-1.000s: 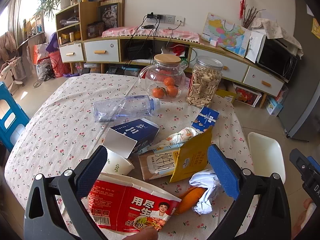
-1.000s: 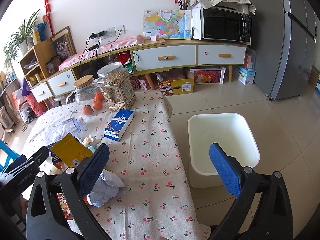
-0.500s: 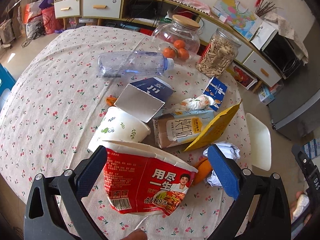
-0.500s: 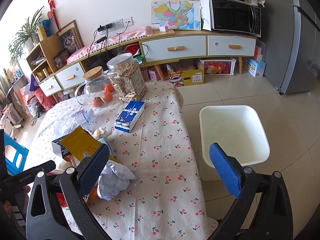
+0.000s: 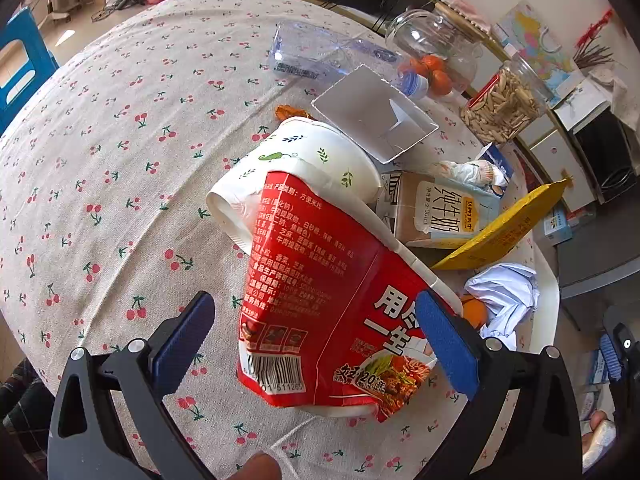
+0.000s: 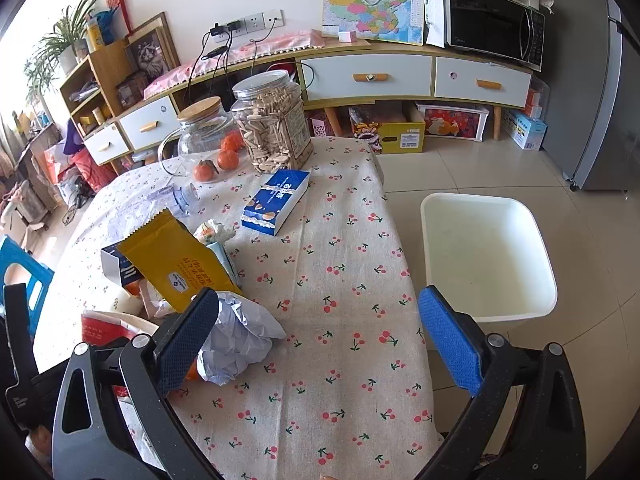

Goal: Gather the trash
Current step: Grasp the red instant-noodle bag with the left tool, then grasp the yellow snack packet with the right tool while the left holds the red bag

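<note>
A cream tablecloth (image 5: 100, 152) dotted with red cherries carries a red noodle cup (image 5: 328, 312), a white paper cup (image 5: 304, 168) sprigged green at its twelve o'clock, a mustard-yellow pouch (image 6: 176, 260), a blue-and-white box (image 6: 276, 200) and pale crumpled paper (image 6: 236, 340), beside a white bin (image 6: 488, 256).

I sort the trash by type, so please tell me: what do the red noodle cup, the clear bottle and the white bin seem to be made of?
Red noodle cup: apparently printed paper with a glossy coat; its wall is dented and creased.
Clear bottle: thin transparent plastic, crumpled.
White bin: probably smooth moulded plastic, with a matte look.
</note>
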Demonstrator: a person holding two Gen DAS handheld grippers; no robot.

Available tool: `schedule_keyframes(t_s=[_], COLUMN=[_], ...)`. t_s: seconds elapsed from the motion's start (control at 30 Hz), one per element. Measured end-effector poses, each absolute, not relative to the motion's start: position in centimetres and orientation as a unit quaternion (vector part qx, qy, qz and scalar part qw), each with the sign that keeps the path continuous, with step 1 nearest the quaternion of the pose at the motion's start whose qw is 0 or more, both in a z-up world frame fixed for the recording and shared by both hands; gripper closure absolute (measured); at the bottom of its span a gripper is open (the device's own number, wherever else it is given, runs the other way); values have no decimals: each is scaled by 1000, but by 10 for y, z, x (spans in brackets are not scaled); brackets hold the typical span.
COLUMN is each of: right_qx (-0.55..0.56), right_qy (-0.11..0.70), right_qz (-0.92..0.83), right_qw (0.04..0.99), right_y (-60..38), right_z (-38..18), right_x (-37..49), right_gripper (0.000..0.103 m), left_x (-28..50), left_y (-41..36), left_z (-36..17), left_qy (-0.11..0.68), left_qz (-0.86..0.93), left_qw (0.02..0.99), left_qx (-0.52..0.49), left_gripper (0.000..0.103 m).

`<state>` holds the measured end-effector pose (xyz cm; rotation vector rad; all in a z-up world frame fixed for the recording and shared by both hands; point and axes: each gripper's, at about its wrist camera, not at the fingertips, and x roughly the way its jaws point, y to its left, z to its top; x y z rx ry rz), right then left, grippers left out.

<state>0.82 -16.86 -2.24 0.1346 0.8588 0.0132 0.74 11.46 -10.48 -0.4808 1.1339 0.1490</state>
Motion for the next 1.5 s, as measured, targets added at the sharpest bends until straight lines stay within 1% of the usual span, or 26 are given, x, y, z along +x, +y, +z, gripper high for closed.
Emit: schedule_keyframes(t_s=[0.03,0.07,0.1,0.13,0.17,0.23,0.37,0.5,0.77,0.93,1.23,1.27,1.3,1.33,1.37,1.4,1.43,1.47,1.5], right_qx=[61,57,55,55,54,58,60,29,-29,-40,-54,-54,-52,-51,-53,-56,-55,-51,-48], right_qy=[416,417,417,419,420,424,426,412,394,393,402,401,403,412,421,419,418,421,423], right_qz=[7,7,9,11,13,17,37,61,136,151,173,174,179,184,182,175,177,179,177], right_qw=[907,907,907,906,906,904,902,909,908,906,898,898,896,891,887,889,889,888,887], right_y=[-167,-167,-166,-166,-166,-166,-162,-147,-106,-79,-44,-42,-42,-41,-40,-41,-42,-43,-44], right_z=[-23,-23,-24,-24,-25,-27,-27,-25,-23,-28,-44,-46,-47,-50,-52,-53,-53,-53,-54], right_x=[8,9,8,9,9,10,12,13,23,31,64,67,68,70,72,72,71,71,71], right_gripper=[7,7,7,7,7,7,7,7,7,7,8,13,35,53,55,62,72,77,90], left_x=[9,9,8,7,6,3,-2,-8,-20,-15,-10,-9,-8,-8,-7,-7,-6,-7,-7], left_y=[116,118,120,121,120,117,112,109,105,120,141,142,142,142,142,143,142,143,143], left_z=[-108,-110,-111,-110,-107,-98,-84,-65,-17,-13,-24,-25,-27,-28,-29,-29,-30,-30,-30], left_qy=[534,535,534,534,534,525,513,492,406,403,422,425,427,429,430,431,432,432,431], left_qz=[67,61,48,37,34,29,12,4,10,20,32,33,34,35,36,35,35,35,36], left_qw=[809,805,802,801,804,817,835,855,910,911,898,897,896,895,894,893,893,892,893], left_qx=[-235,-248,-262,-266,-259,-237,-199,-164,-82,-90,-118,-118,-118,-119,-121,-123,-125,-127,-128], left_gripper=[8,18,25,36,44,52,60,60,60,60,60,60,60,60,60,60,60,60,60])
